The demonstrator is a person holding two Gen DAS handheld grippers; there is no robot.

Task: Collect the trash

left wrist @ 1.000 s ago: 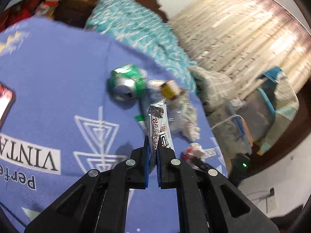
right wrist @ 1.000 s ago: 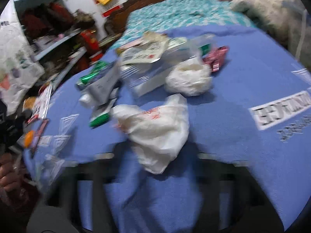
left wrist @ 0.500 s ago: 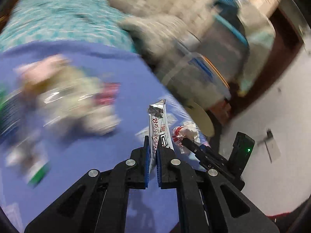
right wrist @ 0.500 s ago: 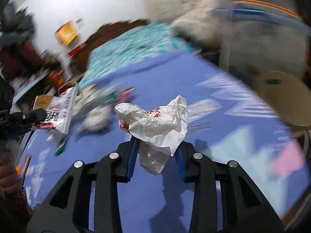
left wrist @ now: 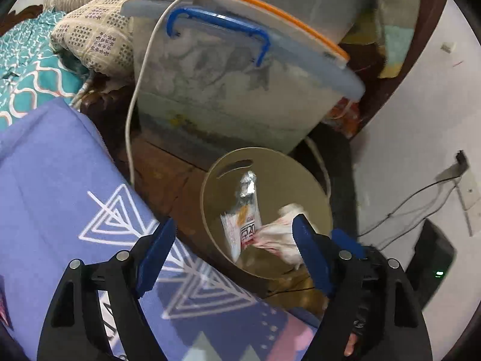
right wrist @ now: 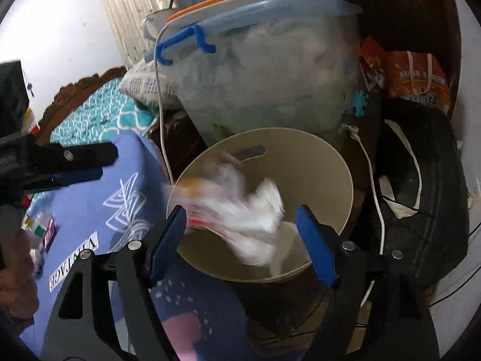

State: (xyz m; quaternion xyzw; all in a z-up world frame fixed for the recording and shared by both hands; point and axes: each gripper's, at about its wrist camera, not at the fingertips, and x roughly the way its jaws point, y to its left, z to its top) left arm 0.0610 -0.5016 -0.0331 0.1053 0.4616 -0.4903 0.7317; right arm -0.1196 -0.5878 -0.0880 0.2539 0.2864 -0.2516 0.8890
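Observation:
A beige round trash bin (left wrist: 300, 177) stands on the floor beside the blue bedspread (left wrist: 54, 180); it also shows in the right wrist view (right wrist: 315, 165). My left gripper (left wrist: 231, 255) is open above the bin, and a snack wrapper (left wrist: 245, 219) is falling into it. My right gripper (right wrist: 240, 243) is open over the bin, and a crumpled white plastic bag (right wrist: 249, 219), blurred, drops between its jaws. The bag also shows in the left wrist view (left wrist: 279, 237).
A large clear storage box (left wrist: 234, 87) with a blue handle (left wrist: 216, 27) stands behind the bin. A white cable (left wrist: 132, 114) hangs down beside it. A black bag (right wrist: 421, 204) lies right of the bin. More trash (right wrist: 42, 231) lies on the bedspread at left.
Both grippers swung from the bedspread to above the bin and opened. The snack wrapper and the white bag left the jaws and are dropping into the bin.

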